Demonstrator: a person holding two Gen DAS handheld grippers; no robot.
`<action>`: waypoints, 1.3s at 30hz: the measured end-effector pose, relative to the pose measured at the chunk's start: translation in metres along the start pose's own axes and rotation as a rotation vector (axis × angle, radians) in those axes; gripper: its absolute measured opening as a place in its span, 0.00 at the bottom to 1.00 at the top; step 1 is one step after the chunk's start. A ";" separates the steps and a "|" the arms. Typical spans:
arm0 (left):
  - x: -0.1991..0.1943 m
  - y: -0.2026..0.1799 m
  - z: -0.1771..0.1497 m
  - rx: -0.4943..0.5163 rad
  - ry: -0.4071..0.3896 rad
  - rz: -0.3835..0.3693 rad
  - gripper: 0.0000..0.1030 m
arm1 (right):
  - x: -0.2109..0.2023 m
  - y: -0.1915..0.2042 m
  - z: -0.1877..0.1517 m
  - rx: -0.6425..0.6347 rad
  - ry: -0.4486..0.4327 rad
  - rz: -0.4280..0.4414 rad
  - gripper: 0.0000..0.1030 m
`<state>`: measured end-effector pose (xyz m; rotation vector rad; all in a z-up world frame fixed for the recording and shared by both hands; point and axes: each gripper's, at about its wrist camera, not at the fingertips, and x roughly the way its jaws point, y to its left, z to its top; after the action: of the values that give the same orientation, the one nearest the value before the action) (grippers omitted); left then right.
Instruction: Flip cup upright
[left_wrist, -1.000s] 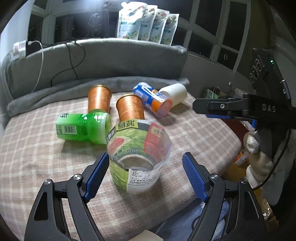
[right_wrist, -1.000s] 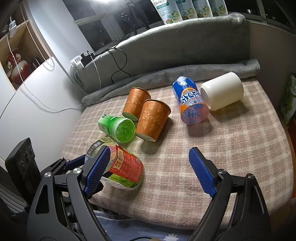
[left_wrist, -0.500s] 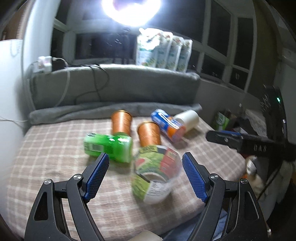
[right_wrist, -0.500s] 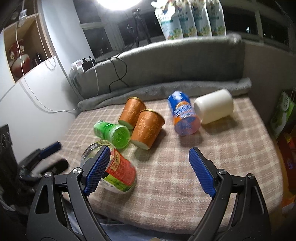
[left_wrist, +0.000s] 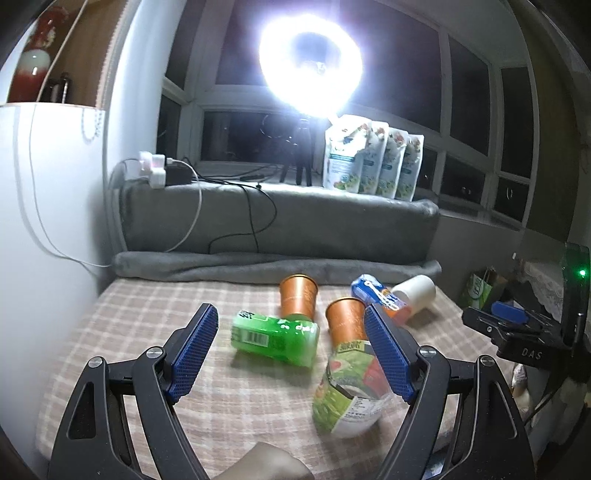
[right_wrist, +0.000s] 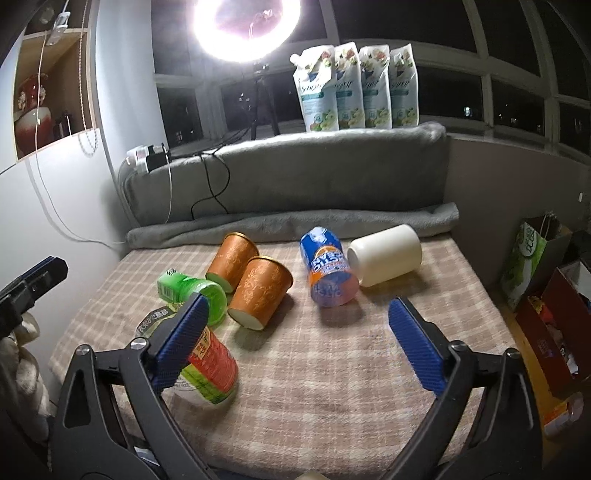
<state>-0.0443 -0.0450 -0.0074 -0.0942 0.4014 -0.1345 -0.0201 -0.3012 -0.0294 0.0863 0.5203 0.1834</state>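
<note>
Several cups lie on their sides on a checked blanket (right_wrist: 332, 369). A green and red labelled cup (left_wrist: 347, 387) (right_wrist: 208, 363) lies nearest the front edge. A green cup (left_wrist: 275, 338) (right_wrist: 192, 295), two orange paper cups (right_wrist: 258, 291) (right_wrist: 231, 262), a blue and orange cup (right_wrist: 327, 267) and a white cup (right_wrist: 384, 254) lie farther back. My left gripper (left_wrist: 291, 354) is open and empty, raised above the cups. My right gripper (right_wrist: 295, 339) is open and empty, raised above the blanket's front.
A grey cushion (right_wrist: 295, 177) and a rolled grey blanket (right_wrist: 295, 225) bound the back. Pouches (right_wrist: 354, 88) and a ring light (right_wrist: 243, 26) stand behind it. A white wall (left_wrist: 37, 240) closes the left. Bags and boxes (right_wrist: 546, 288) stand on the right.
Both grippers have pulled back and tilted up, so the cups look smaller and lower. The labelled cup has moved from between my left jaws to the right jaw's side. Both stay open.
</note>
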 end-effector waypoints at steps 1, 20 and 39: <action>-0.001 0.001 0.000 -0.003 -0.003 0.005 0.79 | -0.001 0.001 0.000 -0.006 -0.008 -0.010 0.97; -0.007 0.007 0.001 -0.021 -0.027 0.041 0.89 | -0.014 0.012 0.005 -0.056 -0.116 -0.137 1.00; -0.003 0.010 -0.001 -0.040 -0.007 0.040 0.89 | -0.015 0.013 0.007 -0.071 -0.132 -0.155 1.00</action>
<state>-0.0462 -0.0343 -0.0083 -0.1255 0.3989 -0.0866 -0.0314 -0.2919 -0.0142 -0.0108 0.3861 0.0445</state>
